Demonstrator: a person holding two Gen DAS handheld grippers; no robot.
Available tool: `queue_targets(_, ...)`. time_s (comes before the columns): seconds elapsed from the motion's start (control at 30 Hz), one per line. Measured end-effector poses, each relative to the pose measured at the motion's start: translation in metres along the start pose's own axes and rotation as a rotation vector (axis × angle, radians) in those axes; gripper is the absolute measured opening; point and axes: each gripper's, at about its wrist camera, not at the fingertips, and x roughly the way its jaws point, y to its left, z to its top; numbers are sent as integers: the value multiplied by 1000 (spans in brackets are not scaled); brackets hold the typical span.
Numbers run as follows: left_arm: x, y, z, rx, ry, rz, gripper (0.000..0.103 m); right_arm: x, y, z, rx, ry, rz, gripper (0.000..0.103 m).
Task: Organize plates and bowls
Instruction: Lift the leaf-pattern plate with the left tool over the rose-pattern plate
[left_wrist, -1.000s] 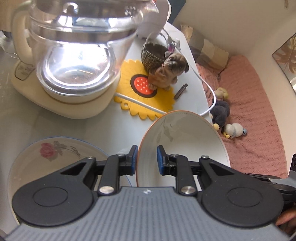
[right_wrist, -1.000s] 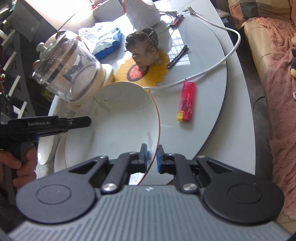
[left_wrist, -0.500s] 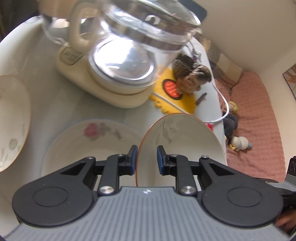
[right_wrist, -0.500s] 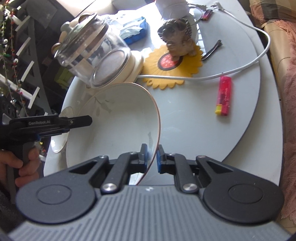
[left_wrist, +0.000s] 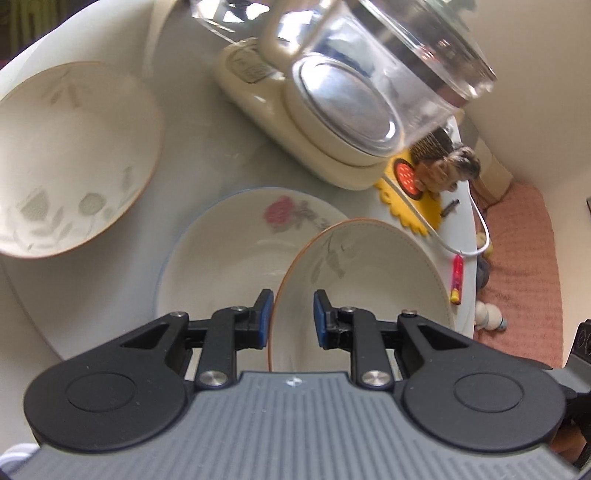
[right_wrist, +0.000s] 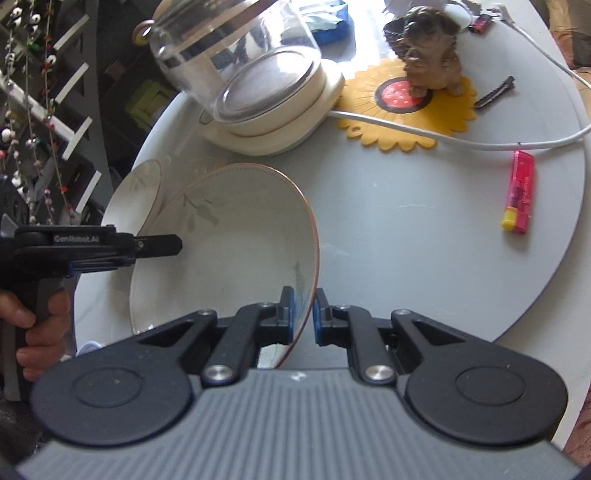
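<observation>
White round table (right_wrist: 424, 236) bears kettle base (right_wrist: 280, 125), sunflower mat (right_wrist: 406, 107), lighter (right_wrist: 519, 192).

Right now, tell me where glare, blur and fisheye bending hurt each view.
Left wrist view: the leaf-pattern bowl at left is soft with blur, and the glass kettle bulges at the top edge. Right wrist view: sunlight washes out the table behind the kettle, and the table's rim curves strongly.

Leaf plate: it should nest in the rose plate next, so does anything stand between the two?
Nothing visible does. What shows of the rose plate is bare; the leaf plate hides the rest.
</observation>
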Motion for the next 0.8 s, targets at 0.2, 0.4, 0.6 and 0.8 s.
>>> queue_targets(0.2,-4,22,-3,-44,-14,20,25,14,15,3,-39,32,18,13)
queue_targets(0.4,-5,41,1,-88,-22,34,25,28,29,11,-69,34,23,13)
queue_targets(0.6,1,43,8,-72,-37,70,26,44,35,18,-76,51,19,13)
queue_targets(0.8,10,36,12,-44,-32,79,27,51,33,25,-62,51,0,13)
